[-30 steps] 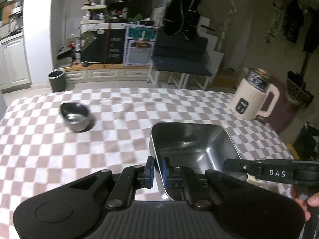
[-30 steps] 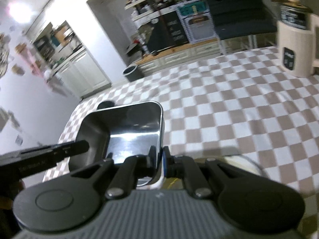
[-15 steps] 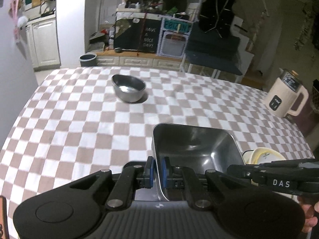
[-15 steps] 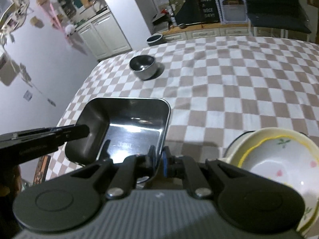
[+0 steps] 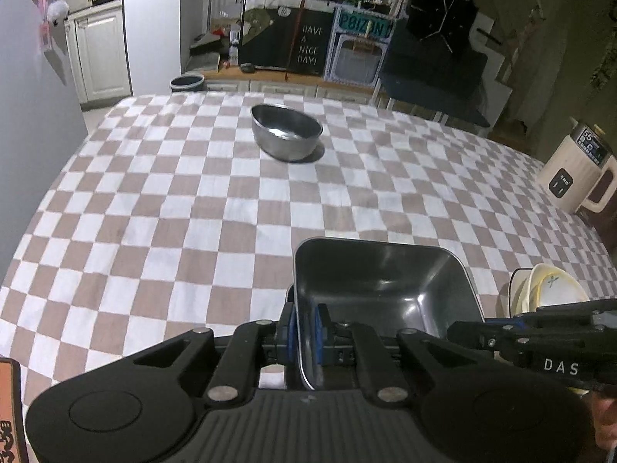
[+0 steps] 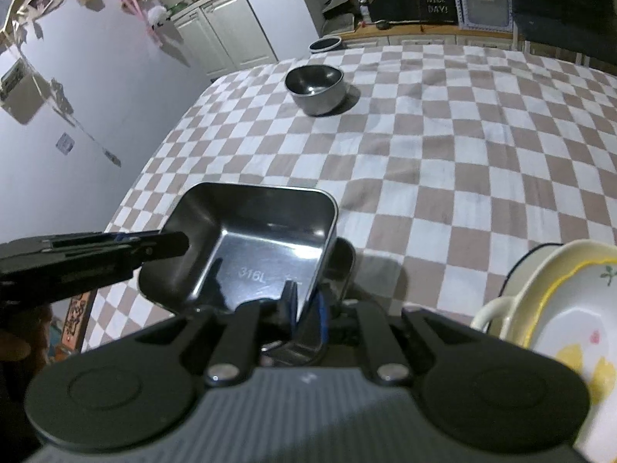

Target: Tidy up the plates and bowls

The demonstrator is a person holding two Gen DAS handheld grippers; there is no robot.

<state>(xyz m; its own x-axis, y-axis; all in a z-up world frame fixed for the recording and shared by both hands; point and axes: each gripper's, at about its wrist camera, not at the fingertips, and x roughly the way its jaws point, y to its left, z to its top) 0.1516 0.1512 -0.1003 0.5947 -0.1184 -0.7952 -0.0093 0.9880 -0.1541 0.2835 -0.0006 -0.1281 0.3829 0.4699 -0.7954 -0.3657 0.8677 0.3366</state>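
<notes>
A square steel tray (image 5: pixel 385 289) (image 6: pixel 250 239) sits low over the checked tablecloth (image 5: pixel 193 212), between both grippers. My left gripper (image 5: pixel 304 328) is shut on the tray's left rim, blue pads pressed on either side of the wall. My right gripper (image 6: pixel 306 305) straddles the opposite rim; its jaws are opening, and the rim stands between the pads with a little slack. A round steel bowl (image 5: pixel 286 137) (image 6: pixel 314 88) stands alone at the far side of the table. Stacked ceramic bowls (image 5: pixel 551 289) (image 6: pixel 570 308) with yellow rims sit just right of the tray.
A cream electric kettle (image 5: pixel 574 173) stands at the table's right edge. The wall runs close along the table's left side. A dark bin (image 5: pixel 187 82) sits on the floor beyond the far edge, in front of cabinets.
Both grippers carried the tray sideways and lower over the table. The ceramic bowls came into view beside it. The right gripper's pads have spread slightly around the rim.
</notes>
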